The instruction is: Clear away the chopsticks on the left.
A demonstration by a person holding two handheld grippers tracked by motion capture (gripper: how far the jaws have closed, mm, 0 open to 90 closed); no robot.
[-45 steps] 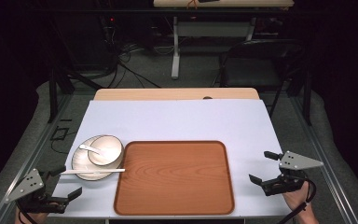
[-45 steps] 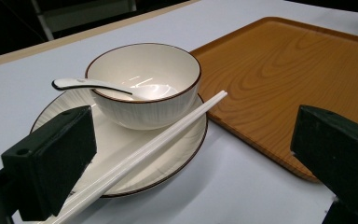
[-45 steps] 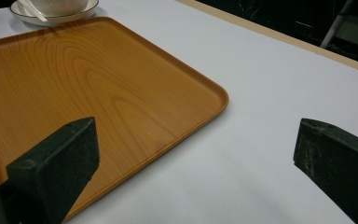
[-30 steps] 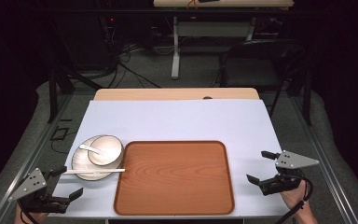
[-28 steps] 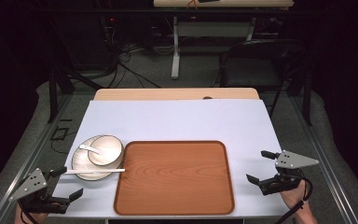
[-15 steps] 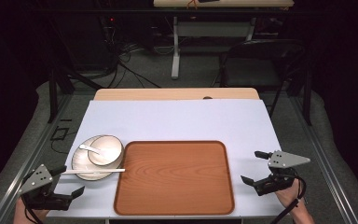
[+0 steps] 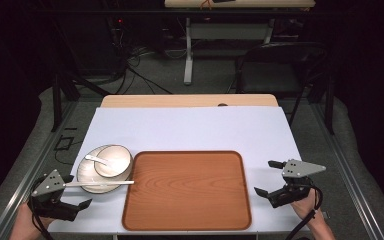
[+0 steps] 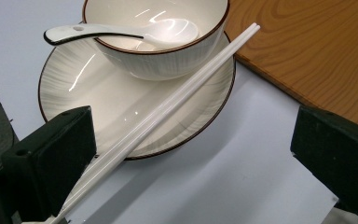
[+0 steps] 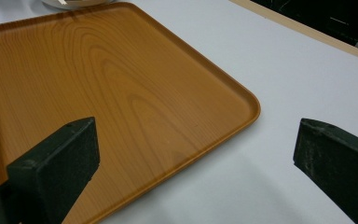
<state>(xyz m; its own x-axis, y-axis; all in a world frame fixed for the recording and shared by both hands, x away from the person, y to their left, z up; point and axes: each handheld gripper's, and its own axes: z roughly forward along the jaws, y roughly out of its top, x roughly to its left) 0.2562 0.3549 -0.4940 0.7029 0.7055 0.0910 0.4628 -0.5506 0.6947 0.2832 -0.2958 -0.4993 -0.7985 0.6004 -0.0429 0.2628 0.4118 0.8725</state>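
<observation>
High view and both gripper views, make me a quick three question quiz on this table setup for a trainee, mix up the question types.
1. True or false: the spoon lies on the wooden tray.
2. Multiple choice: the chopsticks rest across
A. the tray
B. the plate, beside the bowl
C. the bare table cover
3. Fill in: the left gripper and right gripper both have their jaws ____.

Key
1. False; it sits in the bowl.
2. B
3. open, holding nothing
</observation>
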